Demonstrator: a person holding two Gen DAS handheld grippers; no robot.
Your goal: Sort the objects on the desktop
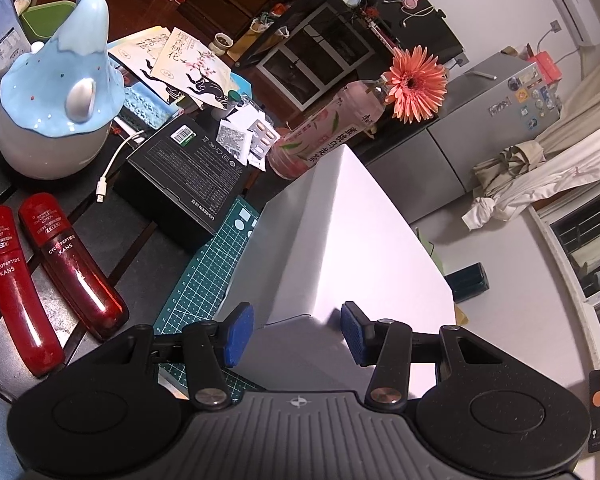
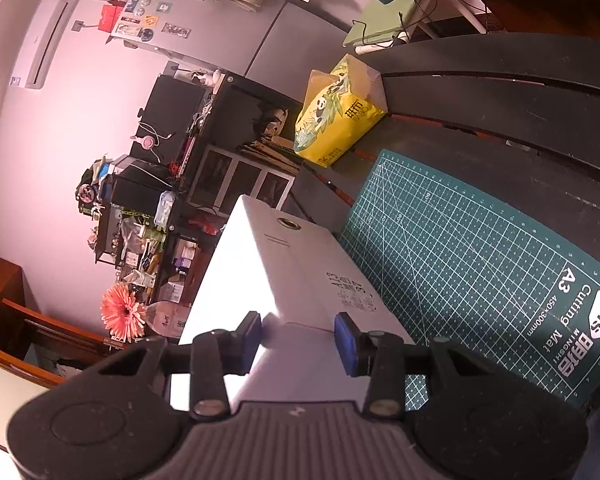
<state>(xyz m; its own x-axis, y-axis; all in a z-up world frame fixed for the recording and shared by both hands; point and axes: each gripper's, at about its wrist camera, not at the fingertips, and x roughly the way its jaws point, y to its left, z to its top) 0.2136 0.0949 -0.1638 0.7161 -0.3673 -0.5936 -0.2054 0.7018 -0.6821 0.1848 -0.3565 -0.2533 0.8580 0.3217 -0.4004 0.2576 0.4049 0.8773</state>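
Note:
A large white box stands on the green cutting mat. My left gripper has its blue pads on either side of the box's near corner and grips it. In the right wrist view the same white box sits between my right gripper's blue pads, which press its near end. The box looks tilted over the mat. Two red bottles lie on the dark table at the left.
A blue-and-white ceramic jar, a black carton, a white cable, a pink tea bottle with an orange flower and papers crowd the left view. A yellow tissue pack lies beyond the mat.

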